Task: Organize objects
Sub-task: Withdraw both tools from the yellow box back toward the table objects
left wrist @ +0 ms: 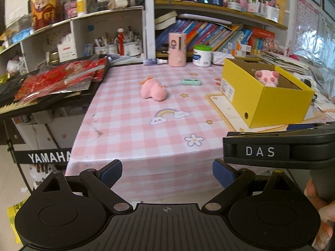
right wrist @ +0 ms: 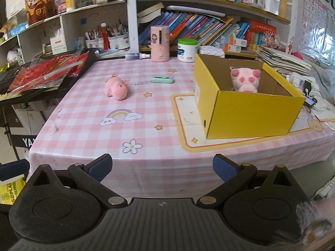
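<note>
The bench (left wrist: 129, 138), under a pink checked cloth, spreads ahead of both tools. Ahead and to the right of them stands the open yellow box (right wrist: 249, 113); the right wrist view looks deeper into it and shows a pink paw plush (right wrist: 246, 78) against its far wall, while the left wrist view shows only the plush's top above the rim. Only the left view shows the keyboard's YAMAHA lettering whole, and the right tool's black body crossing its right edge. A pink pig plush (left wrist: 153, 90) lies far ahead on the cloth, left of the box, with a small green case (left wrist: 191, 82) just beyond it to the right. The left tool (left wrist: 167, 173) stands wide open and empty; the right tool (right wrist: 162, 167) likewise gapes with nothing between its pads.
</note>
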A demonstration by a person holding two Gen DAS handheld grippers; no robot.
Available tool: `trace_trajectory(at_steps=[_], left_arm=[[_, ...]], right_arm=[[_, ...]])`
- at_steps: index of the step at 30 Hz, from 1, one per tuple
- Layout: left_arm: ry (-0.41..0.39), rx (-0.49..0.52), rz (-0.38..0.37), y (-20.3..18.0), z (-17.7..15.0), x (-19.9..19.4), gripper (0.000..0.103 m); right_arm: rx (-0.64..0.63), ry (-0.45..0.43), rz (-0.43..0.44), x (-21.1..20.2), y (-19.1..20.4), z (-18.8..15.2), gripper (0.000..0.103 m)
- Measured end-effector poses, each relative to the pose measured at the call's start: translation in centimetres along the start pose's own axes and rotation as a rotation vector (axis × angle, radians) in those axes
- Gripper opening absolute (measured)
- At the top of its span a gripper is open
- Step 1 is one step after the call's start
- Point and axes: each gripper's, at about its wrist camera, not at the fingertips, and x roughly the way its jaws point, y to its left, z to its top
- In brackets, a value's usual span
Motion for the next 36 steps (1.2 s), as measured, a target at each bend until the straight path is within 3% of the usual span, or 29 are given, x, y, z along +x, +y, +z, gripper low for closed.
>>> trace_trajectory(at_steps=[16,36], left_arm=[[0.015,-0.033,0.056,2.0,1.0,2.0,0.095],[0.070,-0.100,0.081,2.9,6.7,10.7,0.095]], right_arm=[[-0.023,0.026,0.055,2.9,1.7,1.2,0.103],[-0.045,0.092,0.110,12.4,1.2,7.6,0.103]])
